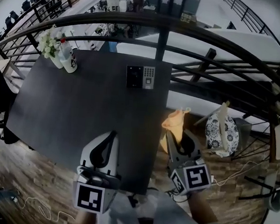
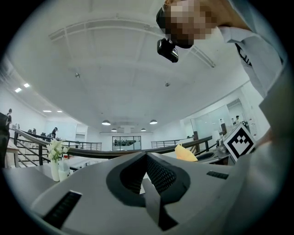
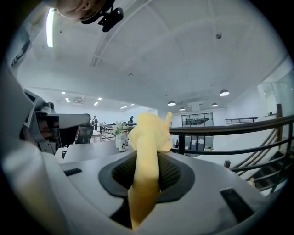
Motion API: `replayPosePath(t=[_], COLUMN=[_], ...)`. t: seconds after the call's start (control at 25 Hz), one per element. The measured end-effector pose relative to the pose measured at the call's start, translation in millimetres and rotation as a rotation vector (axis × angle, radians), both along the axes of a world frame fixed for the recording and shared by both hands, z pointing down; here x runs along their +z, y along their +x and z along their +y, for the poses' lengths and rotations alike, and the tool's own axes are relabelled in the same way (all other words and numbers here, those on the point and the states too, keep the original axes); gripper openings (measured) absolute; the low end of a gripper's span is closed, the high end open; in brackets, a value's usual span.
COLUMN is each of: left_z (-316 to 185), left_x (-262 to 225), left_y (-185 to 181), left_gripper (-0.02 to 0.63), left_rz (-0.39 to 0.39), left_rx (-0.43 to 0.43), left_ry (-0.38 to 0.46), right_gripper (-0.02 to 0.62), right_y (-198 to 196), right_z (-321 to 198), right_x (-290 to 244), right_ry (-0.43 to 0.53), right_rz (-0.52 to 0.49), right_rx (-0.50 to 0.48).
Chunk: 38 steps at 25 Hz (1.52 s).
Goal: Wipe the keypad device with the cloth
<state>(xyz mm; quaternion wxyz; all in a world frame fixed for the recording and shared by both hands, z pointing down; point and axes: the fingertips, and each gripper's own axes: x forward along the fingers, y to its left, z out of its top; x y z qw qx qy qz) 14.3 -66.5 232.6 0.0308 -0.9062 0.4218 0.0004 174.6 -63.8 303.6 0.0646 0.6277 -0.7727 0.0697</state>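
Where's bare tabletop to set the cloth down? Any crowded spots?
Bare: the whole middle and left of the table, between the keypad device at the far edge and the left gripper at the near edge. Crowded: only the far-left corner, with the flower vase and bottle. The right gripper holds the cloth off the right edge.

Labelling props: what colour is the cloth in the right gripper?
Pale yellow. The cloth shows best in the right gripper view.
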Motion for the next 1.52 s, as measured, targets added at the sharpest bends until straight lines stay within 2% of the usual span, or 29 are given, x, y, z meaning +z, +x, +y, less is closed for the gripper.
replayPosePath(t=[0.28,0.56,0.8,1.12,1.52], left_z=[-22.9,-39.2,-52.7,-84.5,-129.0], left_x=[6.5,17.1,26.5,46.8,62.2], left_y=[14.6,24.0,21.6,17.5,8.1], left_gripper=[0.008,0.008,0.008,0.007,0.008], left_rz=[-0.012,-0.035,-0.041,-0.056,-0.023], left_rx=[-0.077,-0.124,-0.141,-0.11,-0.144], left_ry=[-0.014,-0.024,-0.029,-0.047,-0.06], right_gripper=[0.103,0.102,0.101,0.101,0.101], right_y=[24.1,39.9,46.9,48.5,51.9], right_z=[-58.7,-109.1,-150.8,-205.6,-260.4], right_x=[9.1,27.7,45.0,64.0,97.8], right_ry=[0.015,0.01,-0.012,-0.037,-0.088], right_rz=[0.086,0.112,0.133,0.115,0.12], right_rx=[-0.058,-0.083,-0.043,0.009,0.076])
